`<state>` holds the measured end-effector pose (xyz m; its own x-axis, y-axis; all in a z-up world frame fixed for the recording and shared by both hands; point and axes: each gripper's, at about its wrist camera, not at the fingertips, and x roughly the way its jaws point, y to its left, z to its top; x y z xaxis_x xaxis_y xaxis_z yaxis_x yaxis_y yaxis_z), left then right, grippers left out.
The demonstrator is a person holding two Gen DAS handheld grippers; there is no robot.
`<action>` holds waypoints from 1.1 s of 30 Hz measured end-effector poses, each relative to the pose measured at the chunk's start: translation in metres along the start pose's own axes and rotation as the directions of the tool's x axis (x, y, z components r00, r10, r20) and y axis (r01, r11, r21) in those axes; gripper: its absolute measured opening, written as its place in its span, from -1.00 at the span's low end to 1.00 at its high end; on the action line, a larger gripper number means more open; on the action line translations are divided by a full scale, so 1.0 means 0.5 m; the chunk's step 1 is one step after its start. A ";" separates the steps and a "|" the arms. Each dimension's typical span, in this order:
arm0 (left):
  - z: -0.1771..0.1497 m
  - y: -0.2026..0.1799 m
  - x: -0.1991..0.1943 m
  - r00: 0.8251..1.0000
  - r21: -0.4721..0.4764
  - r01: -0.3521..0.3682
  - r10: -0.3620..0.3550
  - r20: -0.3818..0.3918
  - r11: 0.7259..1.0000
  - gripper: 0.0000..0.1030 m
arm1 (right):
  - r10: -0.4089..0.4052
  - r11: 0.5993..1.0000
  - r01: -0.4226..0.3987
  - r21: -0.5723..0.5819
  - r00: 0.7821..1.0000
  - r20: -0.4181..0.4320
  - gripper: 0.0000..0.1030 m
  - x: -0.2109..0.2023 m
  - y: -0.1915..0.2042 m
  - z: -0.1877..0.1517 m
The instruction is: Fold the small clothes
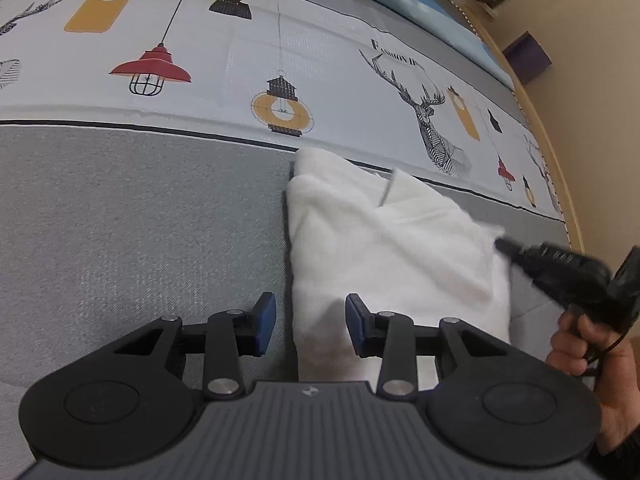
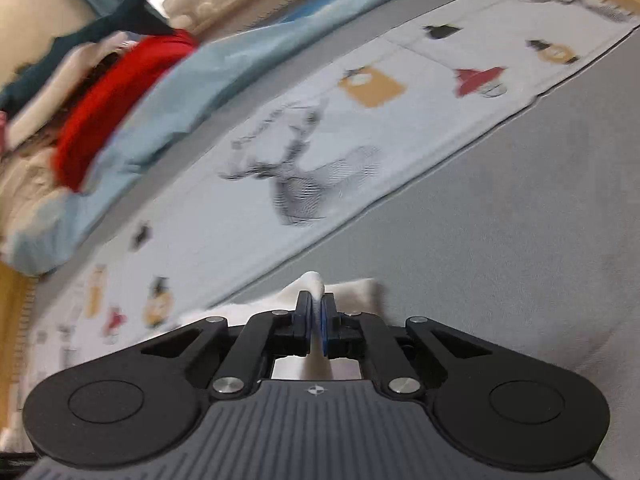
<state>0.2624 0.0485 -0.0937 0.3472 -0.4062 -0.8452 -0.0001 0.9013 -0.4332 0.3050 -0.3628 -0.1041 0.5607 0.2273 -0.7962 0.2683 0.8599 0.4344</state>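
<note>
A small white garment lies partly folded on the grey bed cover. My left gripper hovers over its near left edge, jaws apart, the cloth's edge between the blue pads without them pressing it. From the right, my right gripper reaches to the garment's right corner, with a hand behind it. In the right wrist view the right gripper is shut on a pinch of the white garment, which bunches up between its pads.
A white printed band with lamps and a deer runs across the bed beyond the garment. A light blue sheet and a pile of red and other clothes lie at the far side. A wooden bed edge curves at the right.
</note>
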 end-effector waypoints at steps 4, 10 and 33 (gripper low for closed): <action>0.004 -0.008 0.013 1.000 -0.009 0.000 0.000 0.008 1.000 -0.19 | -0.110 0.993 0.109 -0.042 0.994 -0.025 -0.83 0.003 -0.009 -0.006; 0.005 -0.023 0.026 0.999 -0.009 0.046 -0.046 0.004 0.999 -0.19 | 0.146 0.974 -0.130 -0.183 0.986 0.080 -0.83 -0.094 0.018 -0.001; 0.021 -0.013 0.123 0.997 -0.037 0.054 -0.056 -0.058 0.998 -0.06 | 0.090 0.994 -0.103 -0.037 0.961 -0.261 -0.35 0.032 -0.025 -0.037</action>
<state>0.2938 0.0193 -0.1398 0.2915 -0.4641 -0.8364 -0.0160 0.8719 -0.4894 0.2961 -0.3614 -0.1302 0.3582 0.4151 -0.8363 0.1799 0.8483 0.4981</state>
